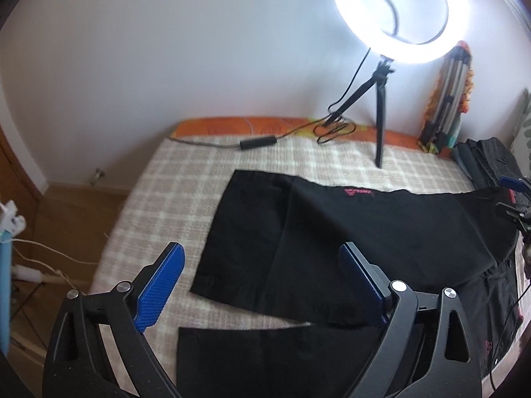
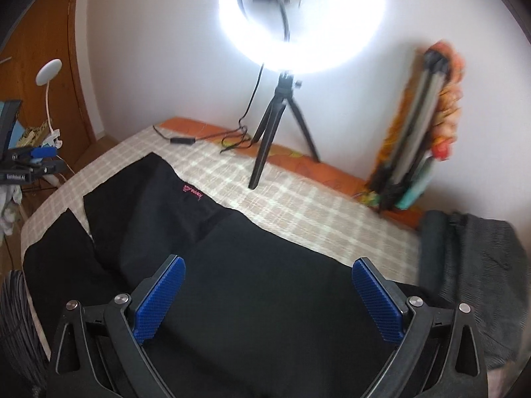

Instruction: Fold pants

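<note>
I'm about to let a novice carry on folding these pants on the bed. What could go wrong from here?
1. The ring light stands on a thin tripod just beyond the pants; a wide sweep could tip it.
2. Its cable lies loose on the bed and may snag.
3. Both the left gripper and right gripper are open, so the folded layer could slip.
</note>
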### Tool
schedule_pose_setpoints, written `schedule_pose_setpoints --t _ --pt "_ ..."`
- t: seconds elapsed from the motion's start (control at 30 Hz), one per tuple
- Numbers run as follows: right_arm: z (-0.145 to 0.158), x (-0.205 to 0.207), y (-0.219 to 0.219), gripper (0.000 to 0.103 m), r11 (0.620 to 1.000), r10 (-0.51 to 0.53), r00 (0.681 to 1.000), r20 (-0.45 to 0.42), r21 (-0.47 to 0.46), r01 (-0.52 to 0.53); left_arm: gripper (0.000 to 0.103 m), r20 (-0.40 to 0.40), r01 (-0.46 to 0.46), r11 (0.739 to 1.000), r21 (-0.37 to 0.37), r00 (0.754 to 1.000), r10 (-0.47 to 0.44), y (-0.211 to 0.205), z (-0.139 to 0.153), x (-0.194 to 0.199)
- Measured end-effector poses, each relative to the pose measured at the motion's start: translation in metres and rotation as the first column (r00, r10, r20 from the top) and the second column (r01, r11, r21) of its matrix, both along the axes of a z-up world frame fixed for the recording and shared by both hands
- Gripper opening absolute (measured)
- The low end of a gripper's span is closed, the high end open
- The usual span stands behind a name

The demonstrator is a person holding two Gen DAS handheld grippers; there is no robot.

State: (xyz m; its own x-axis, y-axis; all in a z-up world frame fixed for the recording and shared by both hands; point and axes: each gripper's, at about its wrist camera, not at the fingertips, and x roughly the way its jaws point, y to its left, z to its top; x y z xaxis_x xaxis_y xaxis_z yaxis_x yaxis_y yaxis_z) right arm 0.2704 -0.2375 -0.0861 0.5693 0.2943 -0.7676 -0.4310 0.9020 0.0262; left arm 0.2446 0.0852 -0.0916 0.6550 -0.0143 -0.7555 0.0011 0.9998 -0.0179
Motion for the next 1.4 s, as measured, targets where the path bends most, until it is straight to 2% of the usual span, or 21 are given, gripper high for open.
schedule_pose_setpoints --t 0.2,0.37,0.53,0.77,0.8,0.9,0.93,1.03,1.13,1.3,1.4 --pt "-0.042 0.056 0.026 0.09 0.999 0.051 0.995 -0.09 0.002 -0.051 0.086 -0.053 -0.005 1.0 -0.006 0.999 0.005 0.0 -0.028 0.035" --pt "-0.078 0.091 0.051 0.084 0.994 0.111 0.982 -0.153 0.021 -0.109 0.086 -0.092 -0.011 0.999 -0.038 0.996 0.007 0.006 -0.048 0.058" --pt "-0.103 0.109 0.074 0.084 0.986 0.163 0.967 -0.194 -0.01 -0.168 0.083 -0.13 -0.016 0.999 -0.045 0.991 0.01 0.009 -0.067 0.072" --pt "-0.12 0.12 0.09 0.083 0.974 0.214 0.947 -0.24 -0.026 -0.226 0.08 -0.181 -0.033 0.997 -0.066 0.983 0.021 0.016 -0.091 0.081" --pt "-0.122 0.12 0.093 0.074 0.97 0.228 0.94 -0.254 -0.027 -0.242 0.08 -0.186 -0.037 0.997 -0.074 0.982 0.022 0.017 -0.094 0.082" --pt "-0.12 0.117 0.097 0.057 0.964 0.256 0.932 -0.258 -0.007 -0.267 0.08 -0.197 -0.05 0.995 -0.087 0.98 0.032 0.022 -0.097 0.084" --pt "-0.119 0.116 0.098 0.042 0.963 0.257 0.932 -0.256 -0.012 -0.268 0.08 -0.201 -0.062 0.994 -0.092 0.979 0.042 0.024 -0.097 0.084" --pt "-0.116 0.113 0.102 0.015 0.962 0.257 0.934 -0.249 -0.024 -0.271 0.081 -0.198 -0.09 0.987 -0.133 0.978 0.063 0.03 -0.095 0.085" --pt "-0.113 0.105 0.107 0.005 0.96 0.256 0.938 -0.232 -0.052 -0.275 0.082 -0.191 -0.103 0.981 -0.166 0.979 0.07 0.034 -0.088 0.085" --pt "-0.086 0.081 0.111 0.003 0.964 0.243 0.961 -0.13 -0.078 -0.254 0.082 -0.191 -0.106 0.965 -0.24 0.98 0.06 0.031 -0.073 0.086" --pt "-0.063 0.053 0.117 0.002 0.957 0.263 0.964 -0.04 -0.113 -0.265 0.082 -0.185 -0.116 0.944 -0.307 0.981 0.06 0.03 -0.062 0.088"
